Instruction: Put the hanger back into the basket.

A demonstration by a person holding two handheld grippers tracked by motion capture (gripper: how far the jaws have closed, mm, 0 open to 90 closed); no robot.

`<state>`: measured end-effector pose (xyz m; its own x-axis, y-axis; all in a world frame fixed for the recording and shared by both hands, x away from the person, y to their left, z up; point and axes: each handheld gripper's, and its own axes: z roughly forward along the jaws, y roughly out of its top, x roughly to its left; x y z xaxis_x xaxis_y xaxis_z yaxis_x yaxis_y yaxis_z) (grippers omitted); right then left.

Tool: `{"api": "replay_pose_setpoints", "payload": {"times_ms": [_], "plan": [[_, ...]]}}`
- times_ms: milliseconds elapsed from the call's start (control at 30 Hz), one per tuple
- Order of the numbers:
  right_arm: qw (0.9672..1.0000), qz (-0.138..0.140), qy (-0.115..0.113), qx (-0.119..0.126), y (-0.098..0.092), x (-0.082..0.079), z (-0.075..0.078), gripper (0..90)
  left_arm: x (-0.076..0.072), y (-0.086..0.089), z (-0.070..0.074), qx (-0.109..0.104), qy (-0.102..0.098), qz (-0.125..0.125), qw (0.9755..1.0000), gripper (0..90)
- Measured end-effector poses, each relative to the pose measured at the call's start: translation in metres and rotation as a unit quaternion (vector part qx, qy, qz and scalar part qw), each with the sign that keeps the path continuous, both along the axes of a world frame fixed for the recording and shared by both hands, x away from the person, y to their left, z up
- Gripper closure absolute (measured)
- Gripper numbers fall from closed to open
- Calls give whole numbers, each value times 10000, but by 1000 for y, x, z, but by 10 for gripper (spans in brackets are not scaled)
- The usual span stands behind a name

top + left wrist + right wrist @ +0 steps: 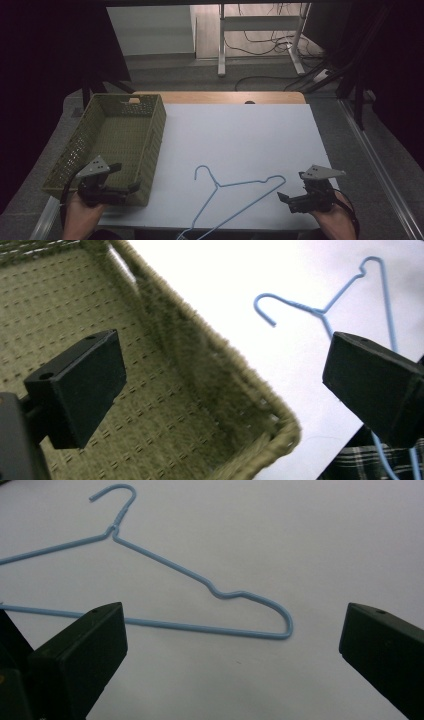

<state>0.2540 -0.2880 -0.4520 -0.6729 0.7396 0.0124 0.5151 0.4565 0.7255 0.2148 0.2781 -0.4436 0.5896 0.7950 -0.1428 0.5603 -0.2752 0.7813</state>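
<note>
Table (280, 97) with a wooden far edge takes up the middle of the high view, and a white sheet (240, 145) covers nearly all of its top. Next in size, a green woven basket (150, 145) sits at the left of the frame along the sheet's left edge, with nothing visible in it; in the left gripper view its near corner (280, 435) runs across the lower middle of the picture.

Lower centre of the high view, a thin blue wire hanger (235, 184) lies flat on the sheet, hook toward the upper left, its lower left end running past the sheet's near edge. In the right gripper view it lies across the upper left and middle of the frame (200, 577), apart from the jaws.

At the lower left corner of the high view a hand holds the left gripper (131, 187) at the basket's near wall; its jaws stand wide apart, holding nothing. At the lower right, the other hand holds the right gripper (283, 197) just right of the hanger, jaws also spread wide and holding nothing
</note>
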Motion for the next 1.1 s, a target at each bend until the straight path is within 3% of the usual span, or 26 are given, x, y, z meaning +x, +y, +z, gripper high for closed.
{"api": "replay_pose_setpoints", "payload": {"times_ms": [233, 367, 533, 700, 1100], "plan": [[10000, 5, 4, 95, 7, 2, 5, 0, 1, -15, 9, -13, -132, -206, 9997, 26], [9999, 158, -17, 70, 13, 6, 10, 0, 2, -24, 13, -155, -150, -368, 9991, 14], [9996, 266, -1, 136, 15, 10, 13, 0, 3, -35, 16, -171, -176, -547, 9982, 11], [9991, 410, -83, -2, 21, 13, 16, 0, 7, -50, 19, -155, -169, -769, 9968, 10], [9978, 666, 64, -26, 42, 24, 17, 0, 18, -98, 16, 18, -50, -1285, 9917, 7]]}}
